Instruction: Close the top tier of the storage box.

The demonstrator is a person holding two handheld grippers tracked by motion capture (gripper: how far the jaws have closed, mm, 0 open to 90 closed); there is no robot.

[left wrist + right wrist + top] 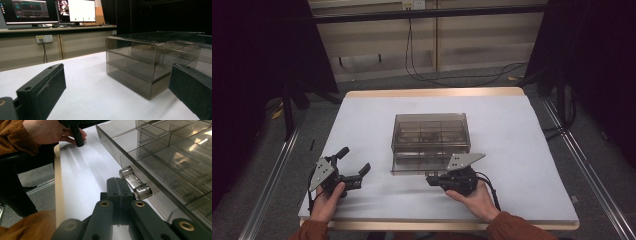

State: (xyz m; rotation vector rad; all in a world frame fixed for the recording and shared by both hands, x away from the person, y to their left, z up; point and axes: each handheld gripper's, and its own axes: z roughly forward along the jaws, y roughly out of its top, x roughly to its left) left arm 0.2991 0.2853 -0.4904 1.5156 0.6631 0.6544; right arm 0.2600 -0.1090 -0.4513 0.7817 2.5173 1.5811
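Smoky clear drawer organizer (430,132) at table (367,120) centre, bottom drawer (419,165) pulled partly out. Right tool (430,179) jaws pressed together, empty, tips beside drawer handle (135,186). Left tool (353,165) jaws spread wide, empty, left of organizer.

A white-covered tabletop (512,150) with a pale wooden edge (432,92) stood on a grey floor (452,82) between metal rails (269,185). Black curtains (597,60) flanked both sides. Behind, a beige-panelled bench (30,50) carried lit monitors (81,11) and a wall socket (44,38); black cables (412,60) trailed to the floor. Lighting was dim.
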